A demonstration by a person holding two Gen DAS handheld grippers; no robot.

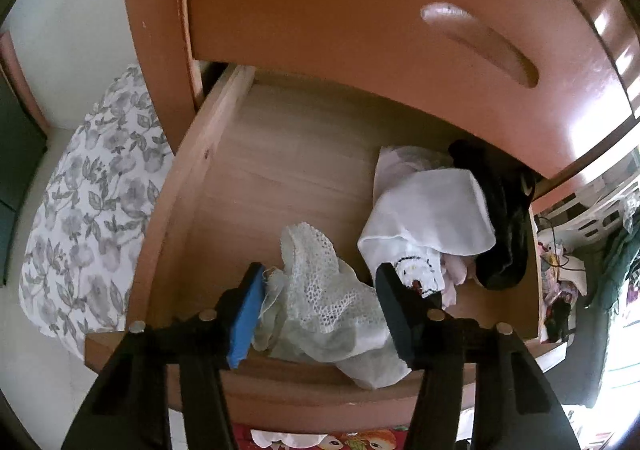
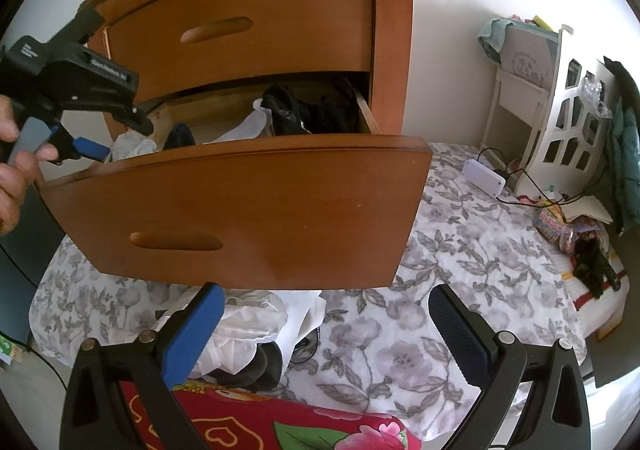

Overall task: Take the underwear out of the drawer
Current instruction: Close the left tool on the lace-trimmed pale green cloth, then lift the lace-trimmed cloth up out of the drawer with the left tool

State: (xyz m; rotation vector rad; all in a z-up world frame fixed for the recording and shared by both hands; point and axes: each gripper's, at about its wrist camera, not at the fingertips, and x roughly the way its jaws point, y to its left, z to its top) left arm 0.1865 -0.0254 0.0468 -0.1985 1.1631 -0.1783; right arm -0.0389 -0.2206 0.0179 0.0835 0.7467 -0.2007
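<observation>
The lower drawer [image 1: 288, 170] of a wooden nightstand stands pulled out. White lace underwear [image 1: 320, 302] lies bunched at its front and hangs over the front edge, with my left gripper [image 1: 322, 310] shut on it. Further in lie a folded white cloth [image 1: 428, 210] and a black garment [image 1: 504, 230]. In the right wrist view a hand holds the left gripper at the drawer's left corner, its blue finger [image 2: 92, 147] inside. My right gripper [image 2: 326, 330] hangs open and empty below the drawer front [image 2: 240, 210], above white garments [image 2: 248, 326] piled on the bed.
The shut upper drawer [image 1: 360, 10] overhangs the open one. A bed with a grey floral sheet [image 2: 460, 290] lies beneath and to the right. A white box with cables [image 2: 484, 172], toys and a white headboard [image 2: 568, 122] sit at the far right. A red floral cloth [image 2: 280, 422] lies nearest.
</observation>
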